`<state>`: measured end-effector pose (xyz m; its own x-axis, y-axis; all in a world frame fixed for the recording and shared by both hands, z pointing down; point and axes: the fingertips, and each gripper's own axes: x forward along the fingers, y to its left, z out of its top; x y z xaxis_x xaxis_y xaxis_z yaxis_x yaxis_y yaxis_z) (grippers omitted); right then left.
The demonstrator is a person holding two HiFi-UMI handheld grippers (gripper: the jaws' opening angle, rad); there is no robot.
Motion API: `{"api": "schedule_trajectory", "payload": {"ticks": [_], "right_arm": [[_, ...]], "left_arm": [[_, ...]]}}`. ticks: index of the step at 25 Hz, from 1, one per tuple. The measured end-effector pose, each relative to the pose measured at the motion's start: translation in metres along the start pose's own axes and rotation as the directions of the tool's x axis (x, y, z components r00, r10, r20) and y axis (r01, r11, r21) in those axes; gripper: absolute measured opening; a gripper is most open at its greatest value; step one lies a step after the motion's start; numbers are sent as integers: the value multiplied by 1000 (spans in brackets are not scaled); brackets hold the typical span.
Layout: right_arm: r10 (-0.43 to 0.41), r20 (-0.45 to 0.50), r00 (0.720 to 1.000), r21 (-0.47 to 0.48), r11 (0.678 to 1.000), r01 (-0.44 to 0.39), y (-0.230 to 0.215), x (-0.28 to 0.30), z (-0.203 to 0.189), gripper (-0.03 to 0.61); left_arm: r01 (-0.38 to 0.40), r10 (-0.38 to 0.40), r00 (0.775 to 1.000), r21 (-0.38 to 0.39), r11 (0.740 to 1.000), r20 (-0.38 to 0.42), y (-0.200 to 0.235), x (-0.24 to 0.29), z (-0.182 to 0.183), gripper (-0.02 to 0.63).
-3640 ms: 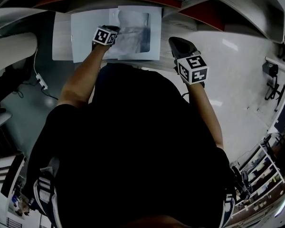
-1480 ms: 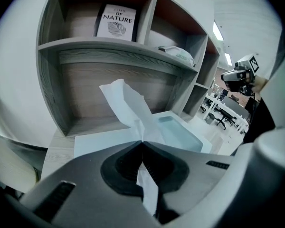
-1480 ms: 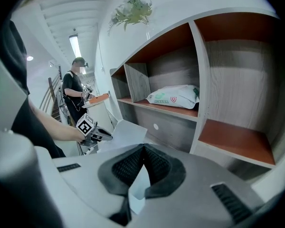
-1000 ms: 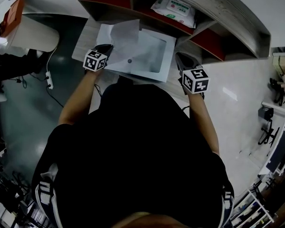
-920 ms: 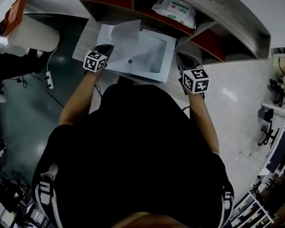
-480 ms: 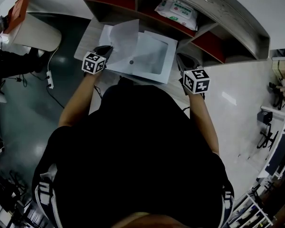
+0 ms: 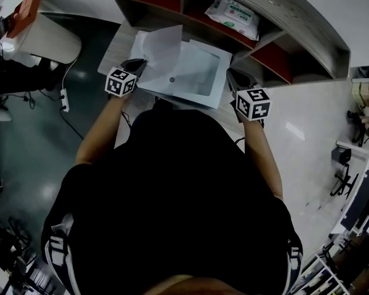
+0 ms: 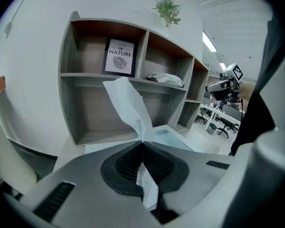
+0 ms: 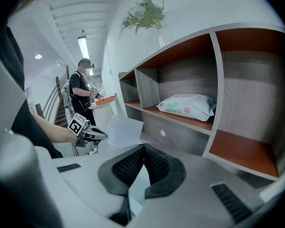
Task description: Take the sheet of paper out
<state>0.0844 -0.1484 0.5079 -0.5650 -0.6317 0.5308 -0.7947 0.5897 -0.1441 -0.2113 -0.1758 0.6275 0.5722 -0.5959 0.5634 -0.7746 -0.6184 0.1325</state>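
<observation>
A white sheet of paper [image 7: 161,45] stands up out of a pale envelope with a clear window [image 7: 197,72] lying on the desk. My left gripper [image 7: 141,62] is shut on the sheet's lower corner. In the left gripper view the sheet [image 8: 126,103] rises from between the closed pads of the left gripper [image 8: 142,145]. My right gripper [image 7: 230,72] sits at the envelope's right edge. Its jaws [image 9: 143,147] are closed, with the pale envelope edge [image 9: 137,184] between them. The right gripper view also shows the lifted sheet [image 9: 121,129] and the left gripper [image 9: 96,136].
A wooden shelf unit [image 7: 283,35] with open cubbies stands just behind the envelope. It holds a pack of wipes [image 7: 235,14], a framed print [image 8: 119,57] and a plant [image 8: 167,8]. A person [image 9: 80,96] stands at a counter far left. A white round table [image 7: 49,39] is at the left.
A few seconds ago the left gripper lay on the envelope with the sheet inside. Over the last second the sheet has come up slightly with the left gripper. The right gripper has stayed put.
</observation>
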Motion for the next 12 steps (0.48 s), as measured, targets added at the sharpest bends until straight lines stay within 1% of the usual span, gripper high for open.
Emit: {"api": "schedule_trajectory", "payload": {"ticks": [5, 12], "right_arm": [[8, 2, 1000, -9, 1000, -8, 4, 2, 2, 14], [4, 0, 1000, -25, 1000, -4, 7, 5, -1, 14]], "left_arm": [[6, -6, 1000, -3, 1000, 26, -6, -9, 1, 21], [7, -7, 1000, -3, 1000, 30, -11, -14, -5, 21]]}}
